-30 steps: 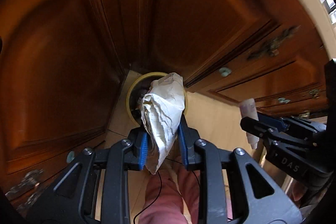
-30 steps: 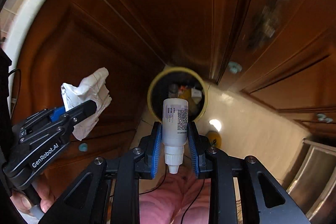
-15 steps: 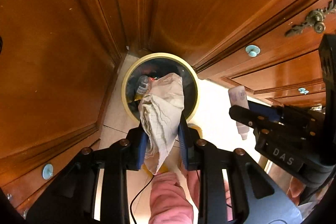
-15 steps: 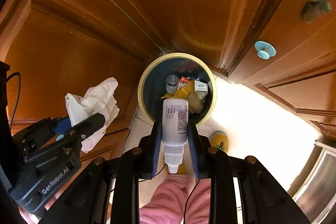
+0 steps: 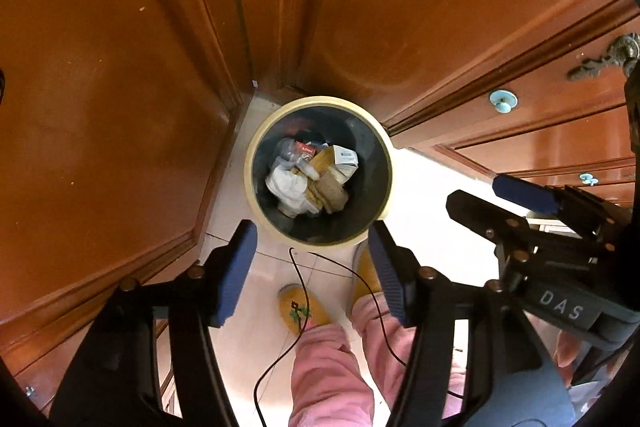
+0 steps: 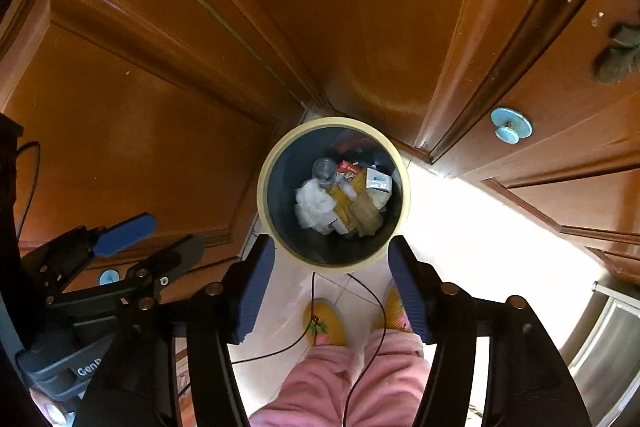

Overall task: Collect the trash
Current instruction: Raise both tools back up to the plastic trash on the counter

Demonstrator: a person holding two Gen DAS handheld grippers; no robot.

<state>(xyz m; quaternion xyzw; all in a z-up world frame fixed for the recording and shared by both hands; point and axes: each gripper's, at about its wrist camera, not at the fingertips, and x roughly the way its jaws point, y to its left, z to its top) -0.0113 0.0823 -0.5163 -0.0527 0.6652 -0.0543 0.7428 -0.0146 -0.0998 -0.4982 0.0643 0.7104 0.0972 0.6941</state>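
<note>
A round bin with a cream rim (image 5: pixel 249 175) stands on the floor in the corner of the wooden cabinets, straight below both grippers. Inside lie a crumpled white paper (image 5: pixel 288 185), cartons, wrappers and a clear bottle (image 6: pixel 324 169). I cannot pick out the white dropper bottle among them. My left gripper (image 5: pixel 310 231) hangs over the bin's near rim, its jaws opening with nothing between them. My right gripper (image 6: pixel 331 247) is beside it over the same rim (image 6: pixel 262 195), jaws also opening and empty. Each shows in the other's view, the right gripper (image 5: pixel 474 189) and the left gripper (image 6: pixel 174 233).
Brown cabinet doors close in behind and to both sides of the bin, with pale blue knobs (image 5: pixel 503 101) (image 6: pixel 511 125). Below stand a person's pink trouser legs (image 6: pixel 352 379) and yellow slippers (image 5: pixel 298 309). A black cable (image 5: pixel 300 279) dangles. A steel appliance (image 6: pixel 608 347) is at lower right.
Both grippers sank toward the bin and opened. The crumpled paper left the left jaws and lies in the bin; the white bottle is gone from the right jaws.
</note>
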